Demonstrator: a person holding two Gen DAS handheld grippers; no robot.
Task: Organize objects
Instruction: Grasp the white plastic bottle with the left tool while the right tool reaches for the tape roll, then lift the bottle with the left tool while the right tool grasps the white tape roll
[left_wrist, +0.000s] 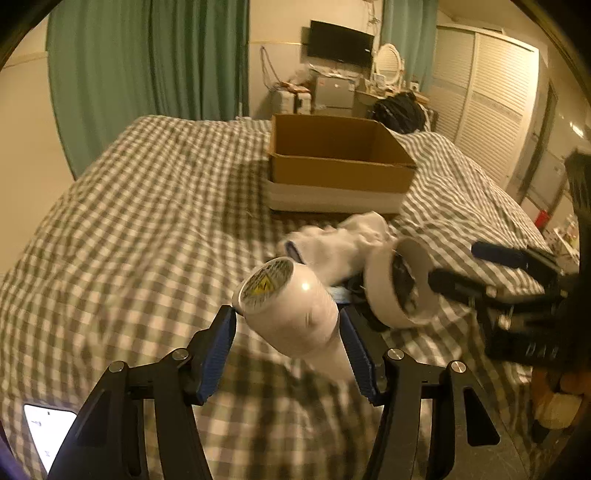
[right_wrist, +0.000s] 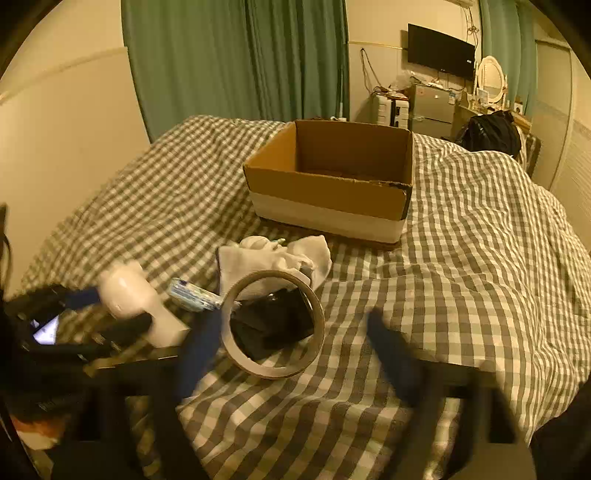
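Looking along the left wrist view first, then the right:

Left wrist, left gripper (left_wrist: 288, 332): we clamp the white hair dryer (left_wrist: 291, 314) between our blue pads, lifted above the checked bedspread (left_wrist: 147, 221), its labelled end pointing away from us.

Left wrist, tape roll (left_wrist: 402, 284): it sits just right of the dryer, with the right gripper (left_wrist: 454, 266) reaching in from the right; one finger passes into its ring.

Left wrist, white cloth (left_wrist: 340, 247): crumpled just beyond the dryer, near side of the cardboard box (left_wrist: 340, 162), which stands open farther up the bed.

Right wrist, right gripper (right_wrist: 295, 343): our fingers are blurred and spread wide; the left one is at the tape roll (right_wrist: 273, 325), whose ring stands on edge. Whether they grip it we cannot tell.

Right wrist, hair dryer (right_wrist: 133, 295): held at the left by the left gripper (right_wrist: 110, 310).

Right wrist, cardboard box (right_wrist: 332, 177): far centre, beyond the white cloth (right_wrist: 273, 258).
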